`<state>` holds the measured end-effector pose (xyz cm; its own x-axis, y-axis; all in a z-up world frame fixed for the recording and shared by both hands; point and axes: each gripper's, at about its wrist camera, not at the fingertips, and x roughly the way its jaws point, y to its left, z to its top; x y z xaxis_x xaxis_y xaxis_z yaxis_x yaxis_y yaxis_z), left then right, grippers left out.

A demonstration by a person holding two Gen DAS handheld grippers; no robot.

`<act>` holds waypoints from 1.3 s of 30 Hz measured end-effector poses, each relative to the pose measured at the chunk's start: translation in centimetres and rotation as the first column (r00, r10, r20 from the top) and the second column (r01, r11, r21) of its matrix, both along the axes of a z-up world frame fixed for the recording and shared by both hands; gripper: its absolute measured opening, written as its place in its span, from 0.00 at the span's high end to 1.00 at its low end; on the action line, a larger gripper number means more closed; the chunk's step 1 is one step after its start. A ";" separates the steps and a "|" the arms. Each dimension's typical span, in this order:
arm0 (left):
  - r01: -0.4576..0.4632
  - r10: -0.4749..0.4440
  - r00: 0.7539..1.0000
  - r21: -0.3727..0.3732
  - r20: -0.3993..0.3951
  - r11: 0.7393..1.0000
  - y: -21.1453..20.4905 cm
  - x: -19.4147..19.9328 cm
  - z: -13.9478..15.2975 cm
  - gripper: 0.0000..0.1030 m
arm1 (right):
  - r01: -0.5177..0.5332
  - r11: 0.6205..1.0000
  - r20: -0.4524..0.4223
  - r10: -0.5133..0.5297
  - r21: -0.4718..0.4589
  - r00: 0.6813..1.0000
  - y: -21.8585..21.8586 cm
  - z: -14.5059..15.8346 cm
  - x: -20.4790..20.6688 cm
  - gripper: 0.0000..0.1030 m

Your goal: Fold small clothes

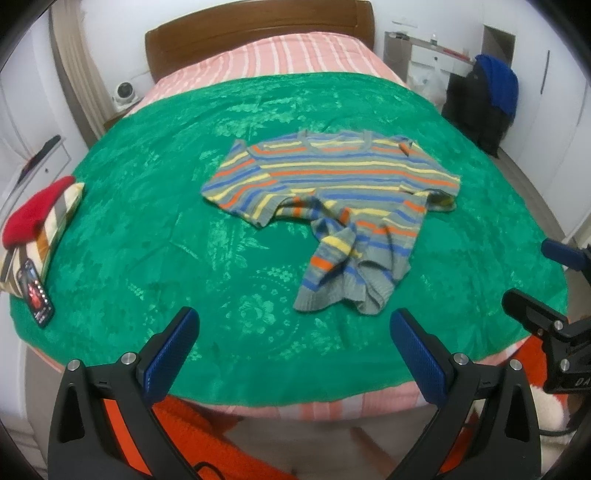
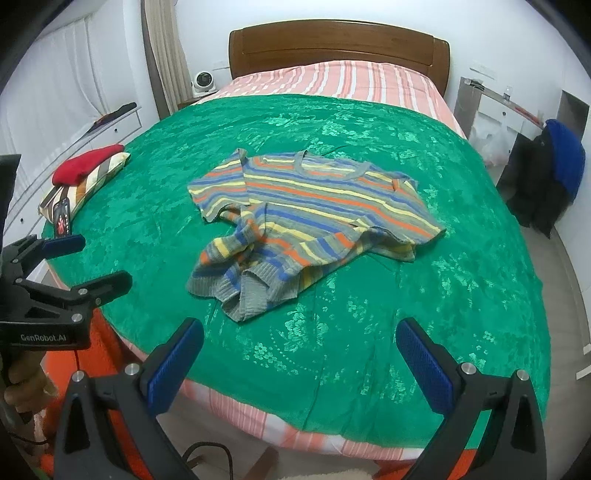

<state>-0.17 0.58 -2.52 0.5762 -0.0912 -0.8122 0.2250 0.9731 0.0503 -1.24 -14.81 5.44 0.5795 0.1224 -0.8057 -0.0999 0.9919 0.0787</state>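
A small striped knit sweater (image 1: 332,184) in grey, blue, yellow and orange lies on the green bedspread (image 1: 147,221), neck toward the headboard, its lower part crumpled and bunched toward me. In the right wrist view the same sweater (image 2: 314,210) sits mid-bed on the bedspread (image 2: 461,277). My left gripper (image 1: 293,325) hovers open over the bed's near edge, short of the sweater's hem, nothing between its blue pads. My right gripper (image 2: 299,336) is also open and empty, just short of the hem. The left gripper (image 2: 88,258) shows at the left of the right view, open.
A striped pillow (image 1: 55,218) with a red folded garment (image 1: 33,210) and a phone (image 1: 35,291) rests at the bed's left edge. The wooden headboard (image 1: 258,33) is at the far end. A chair with dark and blue clothes (image 1: 487,99) stands right. An orange rug (image 1: 207,435) lies below.
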 end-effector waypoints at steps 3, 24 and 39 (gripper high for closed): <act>-0.009 0.009 1.000 -0.001 0.007 1.000 0.1 0.1 0.1 0.00 | 0.006 1.000 0.006 -0.006 -0.003 1.000 -0.2 0.1 -0.1 0.00; -0.030 0.030 1.000 -0.013 -0.002 0.999 0.6 0.1 -0.5 0.00 | 0.017 1.000 -0.027 -0.017 -0.005 0.999 0.1 -1.4 0.2 0.00; -0.025 0.025 1.000 -0.014 -0.003 1.000 0.3 -0.2 -0.7 0.00 | 0.013 1.000 -0.030 -0.013 -0.001 0.999 0.3 -1.6 0.1 0.00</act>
<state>-0.33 0.91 -3.24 0.5764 -0.0881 -0.8124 0.2011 0.9789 0.0365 -1.11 -14.53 3.85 0.5563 0.1140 -0.8232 -0.0846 0.9932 0.0803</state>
